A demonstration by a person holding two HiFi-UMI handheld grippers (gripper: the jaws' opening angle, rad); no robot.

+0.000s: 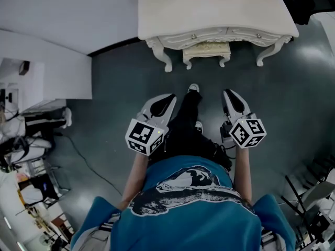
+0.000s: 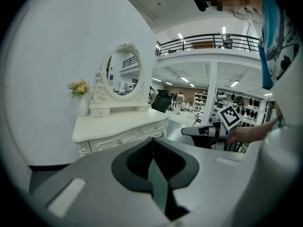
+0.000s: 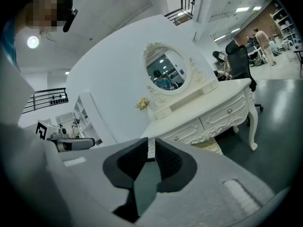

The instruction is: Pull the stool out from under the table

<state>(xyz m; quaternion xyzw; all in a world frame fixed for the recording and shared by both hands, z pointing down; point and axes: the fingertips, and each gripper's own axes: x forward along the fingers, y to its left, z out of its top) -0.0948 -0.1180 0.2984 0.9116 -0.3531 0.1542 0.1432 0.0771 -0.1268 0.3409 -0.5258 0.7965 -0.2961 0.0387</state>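
The stool [image 1: 206, 50] sits under the table [image 1: 172, 12], long axis along its front edge; left gripper [image 1: 168, 97] closed empty, right gripper [image 1: 229, 94] slightly parted, empty.

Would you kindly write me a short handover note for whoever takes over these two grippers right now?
Left gripper: jaws shut, empty, held in the air short of the table.
Right gripper: jaws a little apart, nothing between them, also short of the table.
Stool: tucked under the white table, with only its cushioned front showing.
Done: nothing yet; neither gripper touches the stool.
Left to do: close in, take hold of the stool and draw it out towards you.
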